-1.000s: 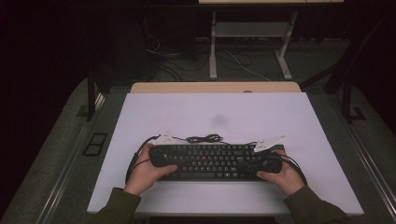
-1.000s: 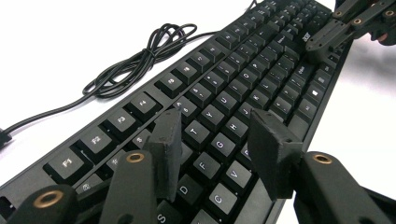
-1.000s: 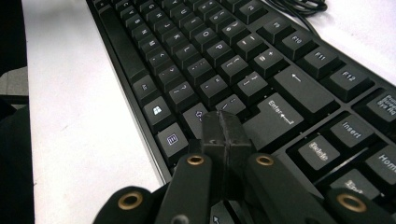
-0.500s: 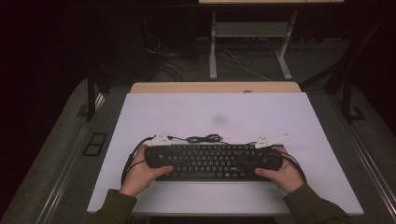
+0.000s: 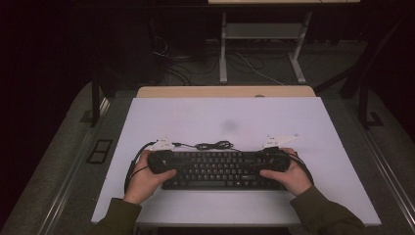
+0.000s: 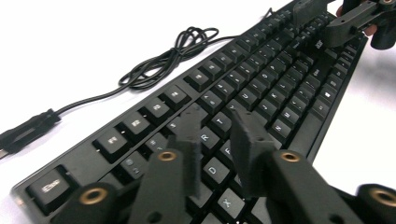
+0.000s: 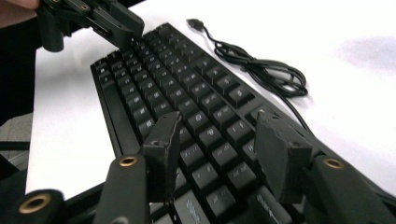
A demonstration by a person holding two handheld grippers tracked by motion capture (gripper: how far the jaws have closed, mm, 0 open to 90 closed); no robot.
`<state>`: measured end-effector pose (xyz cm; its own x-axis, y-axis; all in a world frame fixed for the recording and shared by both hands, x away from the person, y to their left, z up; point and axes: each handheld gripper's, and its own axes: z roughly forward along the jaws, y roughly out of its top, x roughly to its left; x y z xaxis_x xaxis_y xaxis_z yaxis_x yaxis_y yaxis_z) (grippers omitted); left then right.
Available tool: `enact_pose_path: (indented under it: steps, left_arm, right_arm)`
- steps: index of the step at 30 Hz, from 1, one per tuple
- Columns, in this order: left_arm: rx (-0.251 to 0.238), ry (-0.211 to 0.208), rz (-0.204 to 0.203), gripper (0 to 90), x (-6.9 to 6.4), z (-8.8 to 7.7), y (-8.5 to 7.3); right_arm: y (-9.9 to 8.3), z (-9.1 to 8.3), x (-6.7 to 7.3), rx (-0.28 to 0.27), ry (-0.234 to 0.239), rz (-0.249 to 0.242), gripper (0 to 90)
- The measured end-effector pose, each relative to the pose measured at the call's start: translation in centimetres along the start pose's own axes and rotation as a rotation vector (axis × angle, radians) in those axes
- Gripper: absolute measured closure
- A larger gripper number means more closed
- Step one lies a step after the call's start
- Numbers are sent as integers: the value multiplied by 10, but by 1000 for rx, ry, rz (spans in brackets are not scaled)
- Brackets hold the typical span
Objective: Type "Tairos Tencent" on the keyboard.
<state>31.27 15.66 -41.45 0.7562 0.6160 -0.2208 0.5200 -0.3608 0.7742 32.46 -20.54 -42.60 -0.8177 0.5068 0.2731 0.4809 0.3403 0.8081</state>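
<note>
Since the earlier frames the black keyboard (image 5: 222, 170) has kept its place near the front edge of the white surface (image 5: 205, 117), and both hands remain at its ends. The left claw (image 6: 219, 140) has just been closing; its jaws hang narrowly apart over the letter keys, pinching nothing. The right claw (image 7: 219, 149) has just been opening and stands spread over the keys at the other end, nothing between the jaws. The keyboard's coiled cable (image 5: 213, 145) lies just behind it.

I see my left gripper (image 5: 169, 161) with fingers (image 6: 189, 135) just narrowed, my right gripper (image 5: 264, 160) with fingers (image 7: 163, 140) just widened, both empty.
</note>
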Motion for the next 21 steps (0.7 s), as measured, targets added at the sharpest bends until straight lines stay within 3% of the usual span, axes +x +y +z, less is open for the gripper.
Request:
enact_pose_path:
  steps: [5, 15, 21]
  left_arm:
    - [7, 16, -9, 891, 3, -2, 1]
    - [44, 26, 1, 896, 5, 7, 0]
    - [59, 37, -13, 896, 6, 14, -1]
  right_arm:
    - [5, 9, 2, -2, 10, -3, 478]
    - [16, 27, 5, -6, 31, -23, 462]
    - [21, 34, 7, -12, 44, -28, 458]
